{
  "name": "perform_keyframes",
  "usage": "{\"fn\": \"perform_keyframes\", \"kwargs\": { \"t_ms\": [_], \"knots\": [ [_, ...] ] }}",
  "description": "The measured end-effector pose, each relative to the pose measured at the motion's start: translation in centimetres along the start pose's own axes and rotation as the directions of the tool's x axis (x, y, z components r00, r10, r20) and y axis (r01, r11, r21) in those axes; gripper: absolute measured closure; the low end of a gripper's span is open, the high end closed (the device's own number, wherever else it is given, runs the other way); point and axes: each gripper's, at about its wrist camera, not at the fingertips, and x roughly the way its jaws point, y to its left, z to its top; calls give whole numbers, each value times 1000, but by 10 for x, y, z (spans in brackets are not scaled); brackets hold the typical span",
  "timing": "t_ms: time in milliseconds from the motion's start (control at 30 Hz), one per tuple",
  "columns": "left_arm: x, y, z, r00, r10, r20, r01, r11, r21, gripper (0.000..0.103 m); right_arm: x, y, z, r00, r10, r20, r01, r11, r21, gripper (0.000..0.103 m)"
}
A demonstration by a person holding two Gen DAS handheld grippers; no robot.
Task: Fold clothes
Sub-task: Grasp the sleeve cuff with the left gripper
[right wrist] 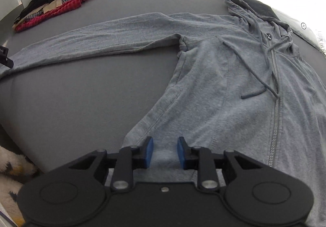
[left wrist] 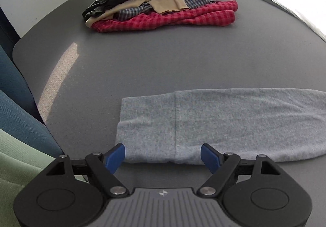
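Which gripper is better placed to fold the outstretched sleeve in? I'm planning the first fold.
Left, probably. The left gripper has its jaws wide apart right at the sleeve cuff. The right gripper, jaws narrowed over cloth, sits at the hoodie hem, far from that cuff.

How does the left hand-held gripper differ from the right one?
Left hand-held gripper: jaws wide, over the hoodie's sleeve cuff. Right hand-held gripper: jaws much narrower, fabric of the hoodie's bottom hem between them; grip unclear. Both have blue pads and point down at the grey hoodie.
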Motion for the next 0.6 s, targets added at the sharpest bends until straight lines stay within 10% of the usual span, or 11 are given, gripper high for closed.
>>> {"fn": "perform_keyframes", "kwargs": {
  "t_ms": [433, 500, 600],
  "knots": [
    [40, 44, 7, 998, -58, -33, 45, 953, -299, 0, 5, -2, 0, 999, -38, 7, 36, 984, 176, 71],
    [34, 40, 2, 999, -48, -7, 44, 950, -308, 3, 6, -5, 1, 1000, -28, 8, 26, 982, 188, 70],
    [20, 29, -3, 999, -9, 42, 21, 955, -295, 38, 6, -6, 2, 1000, -22, 4, 20, 984, 177, 70]
  ]
}}
